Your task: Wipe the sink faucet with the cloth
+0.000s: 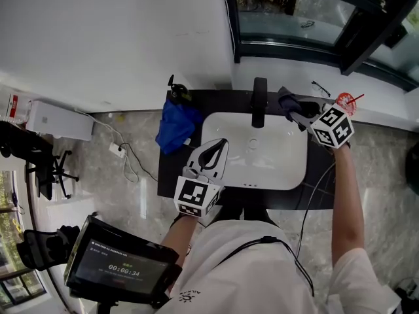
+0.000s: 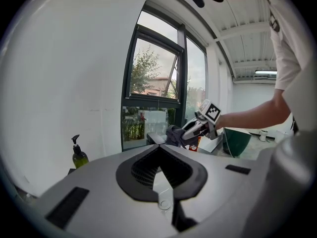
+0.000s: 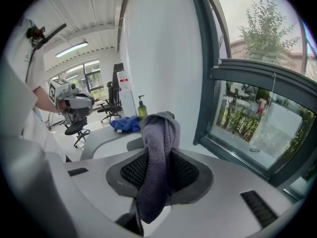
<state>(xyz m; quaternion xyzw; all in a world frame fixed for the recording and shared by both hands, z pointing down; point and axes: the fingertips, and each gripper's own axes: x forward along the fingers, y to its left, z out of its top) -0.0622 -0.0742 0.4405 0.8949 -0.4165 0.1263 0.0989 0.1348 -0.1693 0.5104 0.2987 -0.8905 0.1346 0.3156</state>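
The faucet, at the sink's back edge, is flanked by the grey cloth pinched in the right gripper, the left gripper being closed and empty, and the cloth could be pulled free if snagged on the spout.

Bright, even daylight from the window; sharp head view, fisheye-warped, dark-cornered gripper views.

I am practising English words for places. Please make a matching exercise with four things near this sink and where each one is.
Things:
1. grey cloth
2. faucet
3. blue fabric
4. soap bottle

Places:
A. at the back left corner of the counter
B. in the jaws of the right gripper
C. on the counter, left of the sink
D. at the middle of the sink's back edge

Pairs: 1-B, 2-D, 3-C, 4-A
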